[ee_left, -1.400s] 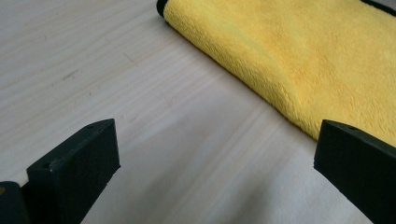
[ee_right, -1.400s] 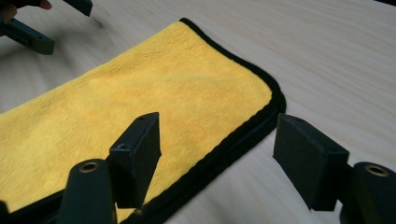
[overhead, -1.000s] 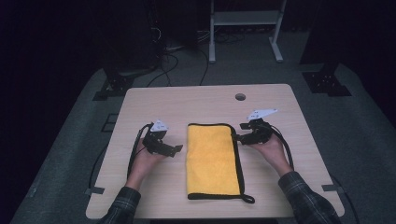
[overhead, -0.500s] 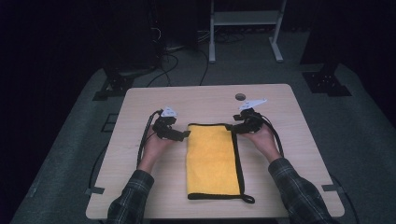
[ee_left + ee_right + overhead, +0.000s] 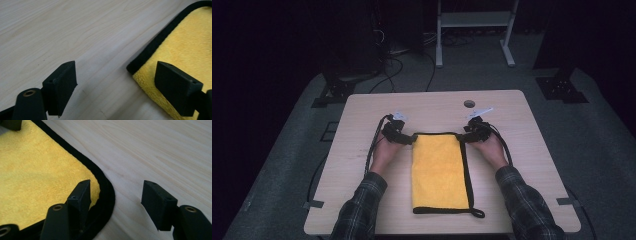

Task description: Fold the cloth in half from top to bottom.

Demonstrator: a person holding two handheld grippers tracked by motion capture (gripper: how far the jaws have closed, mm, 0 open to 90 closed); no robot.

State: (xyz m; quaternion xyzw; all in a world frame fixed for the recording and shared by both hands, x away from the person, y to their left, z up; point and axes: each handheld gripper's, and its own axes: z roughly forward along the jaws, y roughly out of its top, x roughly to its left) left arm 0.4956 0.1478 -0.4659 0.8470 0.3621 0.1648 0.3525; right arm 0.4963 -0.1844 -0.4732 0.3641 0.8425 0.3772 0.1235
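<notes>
Where dark floor surrounds: pale wooden table (image 5: pixel 362 125).

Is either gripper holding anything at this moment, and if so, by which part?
Nothing is held. Both the left gripper and right gripper are open, each straddling a far corner of the yellow black-edged cloth.

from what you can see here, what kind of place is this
Probably a lab or recording workspace, not a home: a bare wooden table holding one yellow cloth, cables trailing over the grey floor, and a metal stand in the dark surround behind.
</notes>
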